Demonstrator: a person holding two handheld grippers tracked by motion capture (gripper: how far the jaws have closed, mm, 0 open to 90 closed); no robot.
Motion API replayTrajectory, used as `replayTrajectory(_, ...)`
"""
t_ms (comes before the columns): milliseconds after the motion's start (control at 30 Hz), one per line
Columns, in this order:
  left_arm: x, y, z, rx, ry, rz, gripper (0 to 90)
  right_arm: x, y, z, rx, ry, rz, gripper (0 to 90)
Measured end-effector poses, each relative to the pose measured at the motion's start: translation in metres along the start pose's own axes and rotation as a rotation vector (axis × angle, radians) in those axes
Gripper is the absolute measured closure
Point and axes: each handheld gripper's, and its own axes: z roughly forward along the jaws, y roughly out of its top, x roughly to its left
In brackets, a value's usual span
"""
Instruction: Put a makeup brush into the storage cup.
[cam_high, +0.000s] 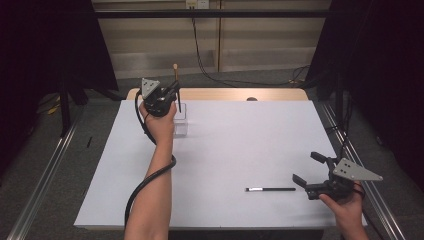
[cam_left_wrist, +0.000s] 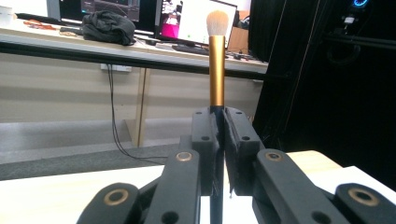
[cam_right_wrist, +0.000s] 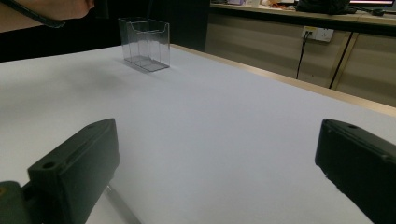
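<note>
Left gripper (cam_left_wrist: 217, 116): jaws clamped on a brush handle
Brush (cam_left_wrist: 216, 70): upright — gold sleeve, pale bristles on top
Table (cam_left_wrist: 56, 196): white, below the jaws
Background: desk with monitors (cam_left_wrist: 196, 21) — dark cloth (cam_left_wrist: 108, 27) beside them

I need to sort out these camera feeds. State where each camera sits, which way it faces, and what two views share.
High view: above the person's side, looking forward and down on the white table; both forearms, left gripper, right gripper, thin black pen.
Left gripper view: rides the left gripper, level toward desks; jaws shut on the gold-handled makeup brush.
Right gripper view: low over the table, open jaws, facing the clear plastic holder.
Shared: high and right views show the holder.
</note>
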Motion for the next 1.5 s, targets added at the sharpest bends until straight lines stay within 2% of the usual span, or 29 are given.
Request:
replayTrajectory(667,0.001,-0.009,0.009,0.031,0.012,0.014,83.5,-0.001,-0.001,0.0,0.0,0.0,0.005,0.0)
replayTrajectory(733,0.0,-0.01,0.01,0.023,0.013,0.005,83.5,-0.001,-0.001,0.0,0.0,0.001,0.006,0.0)
replayTrajectory(1500,0.002,-0.021,0.011,0.031,0.025,0.03,83.5,0.0,0.0,-0.001,0.0,0.001,0.005,0.0)
